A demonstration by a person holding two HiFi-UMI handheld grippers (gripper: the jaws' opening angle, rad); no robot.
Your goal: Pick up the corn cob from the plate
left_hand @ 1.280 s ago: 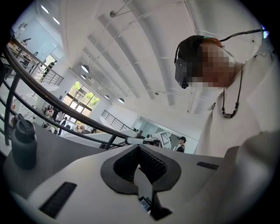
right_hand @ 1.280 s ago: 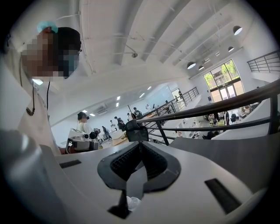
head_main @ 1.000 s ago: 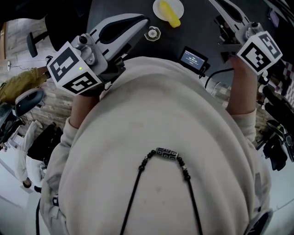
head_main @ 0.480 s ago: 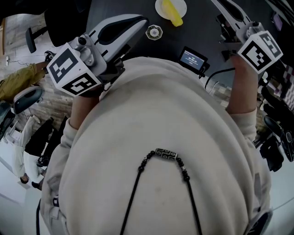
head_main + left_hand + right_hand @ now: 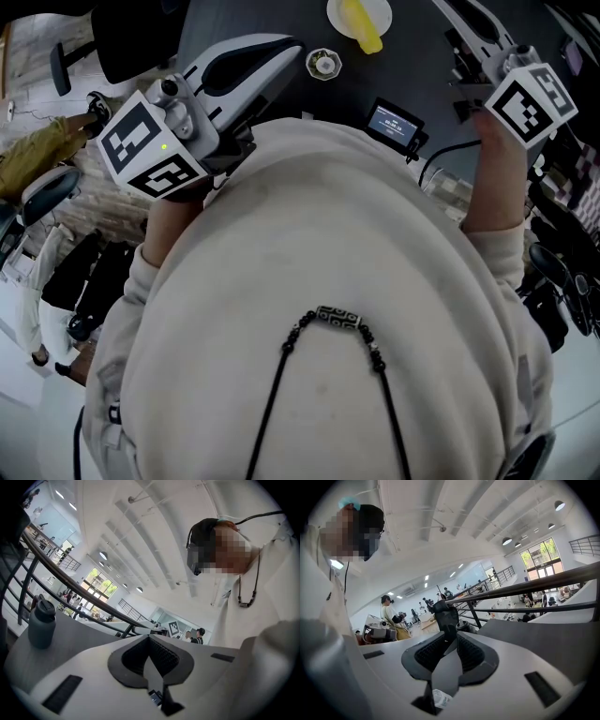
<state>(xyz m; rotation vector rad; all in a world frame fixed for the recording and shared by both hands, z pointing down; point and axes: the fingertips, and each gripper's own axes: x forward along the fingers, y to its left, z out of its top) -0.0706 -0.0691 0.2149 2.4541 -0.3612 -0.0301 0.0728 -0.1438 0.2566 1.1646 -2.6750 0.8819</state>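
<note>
Left gripper (image 5: 150,640) holding its jaws together
A grey bottle (image 5: 41,624) is standing upright on the dark table (image 5: 70,634), off to the gripper's left.

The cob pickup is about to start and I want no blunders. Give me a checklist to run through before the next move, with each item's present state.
1. The corn cob lies on the plate: ok.
2. The right gripper is open wide enough: not ok. Its jaws have just been opening, but the gap is narrow, with nothing between them.
3. The right gripper is aimed at the cob: not ok. Its view shows railings and the room, no plate.
4. The left gripper is out of the way: ok. Its jaws are together, empty, and short of the plate.
5. The small round cap is clear of the plate: ok, apart from it.
</note>
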